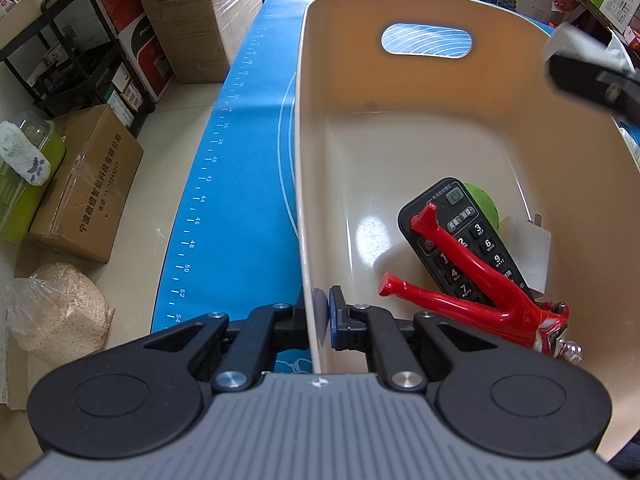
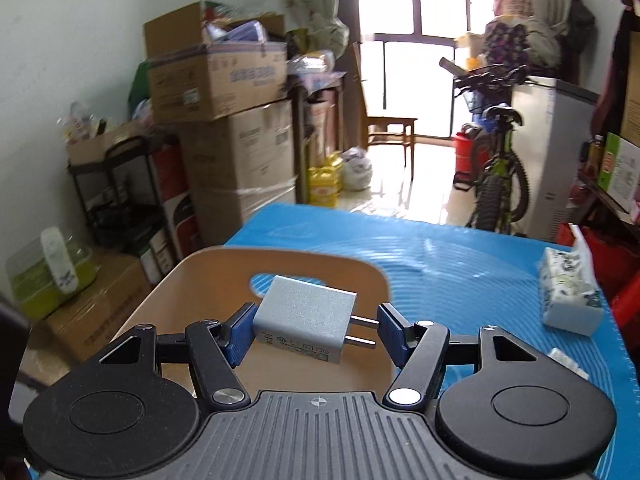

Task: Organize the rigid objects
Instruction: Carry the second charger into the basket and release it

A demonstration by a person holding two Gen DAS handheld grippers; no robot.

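- The left hand-held gripper (image 1: 319, 322) is pinched on the near left wall of the beige bin (image 1: 304, 184), one pad outside and one inside the rim.
- The bin stands on the desk (image 1: 240, 160), which a blue mat with printed ruler marks covers; the mat's left edge drops off to the floor beside stacked cartons.
- The bin's far half is bare floor, smooth and glossy, with an oval handle slot in the far wall.
- In the near right corner lie a black remote control (image 1: 468, 240), a red plastic figure (image 1: 472, 292) sprawled across it, a green round thing (image 1: 486, 204) mostly hidden behind the remote, and a white block (image 1: 528, 252) against the wall.
- The right hand-held gripper (image 2: 316, 330) holds a grey charger plug (image 2: 304, 320) above the bin's near rim; its boxy matte body touches the left blue pad and its two metal prongs point at the right pad.
- Whether the prongs touch that pad is hard to tell.
- A patterned tissue pack (image 2: 570, 292) lies on the mat to the right, well apart from the bin.
- In the left wrist view the right gripper shows only as a blurred dark shape at the upper right.
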